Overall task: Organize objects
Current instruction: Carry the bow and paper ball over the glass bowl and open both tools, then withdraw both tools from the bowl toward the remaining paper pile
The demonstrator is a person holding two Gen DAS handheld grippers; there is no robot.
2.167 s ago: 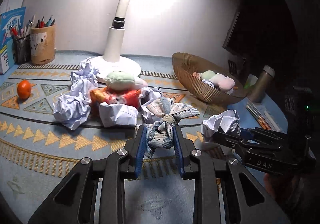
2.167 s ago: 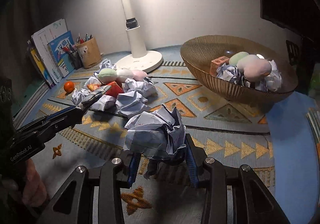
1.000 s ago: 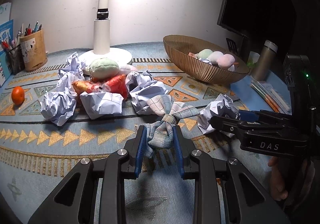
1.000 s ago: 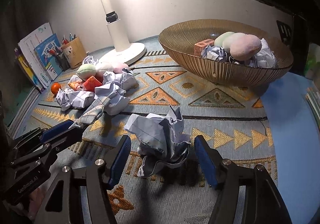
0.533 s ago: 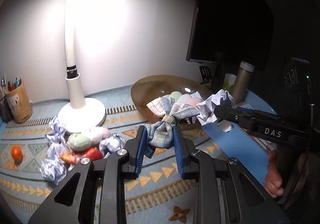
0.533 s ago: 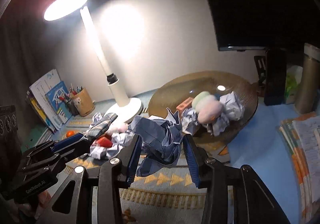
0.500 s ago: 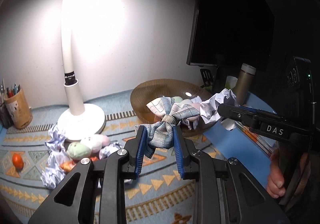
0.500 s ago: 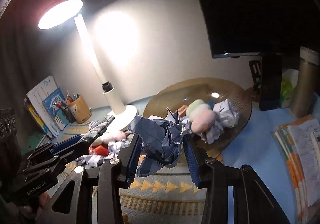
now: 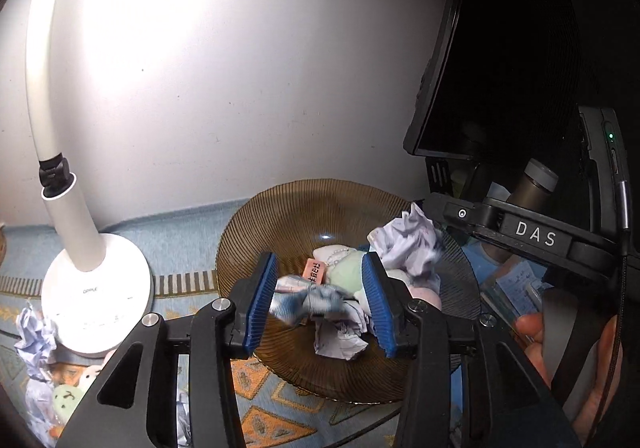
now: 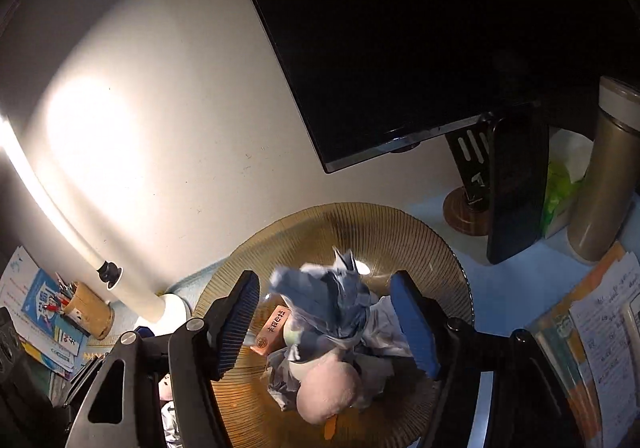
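Both grippers hover over the ribbed brown bowl (image 9: 320, 203) (image 10: 360, 213). My left gripper (image 9: 320, 306) is opening. The plaid fabric bow (image 9: 308, 302) is a blur between its blue pads, loose and dropping toward the bowl. My right gripper (image 10: 326, 318) is opening too, with the crumpled paper ball (image 10: 324, 300) loose between its wide pads. In the left wrist view that paper ball (image 9: 404, 248) hangs under the right gripper's black frame marked DAS (image 9: 532, 236). The bowl holds a pink plush (image 10: 328, 388), a green plush (image 9: 344, 272), an orange block (image 10: 272, 328) and other paper balls.
A white desk lamp (image 9: 92, 276) stands left of the bowl, with leftover paper balls and plush toys (image 9: 36, 336) beside it. Behind are a dark monitor (image 10: 400, 47), a phone on a stand (image 10: 516, 187) and a flask (image 10: 608, 175). There are papers (image 10: 600, 320) at the right and a pen cup (image 10: 86, 308) at the left.
Both grippers rose from the mat and moved over the bowl. Both pairs of jaws have opened, letting go of the bow and the paper ball, which now blur downward.
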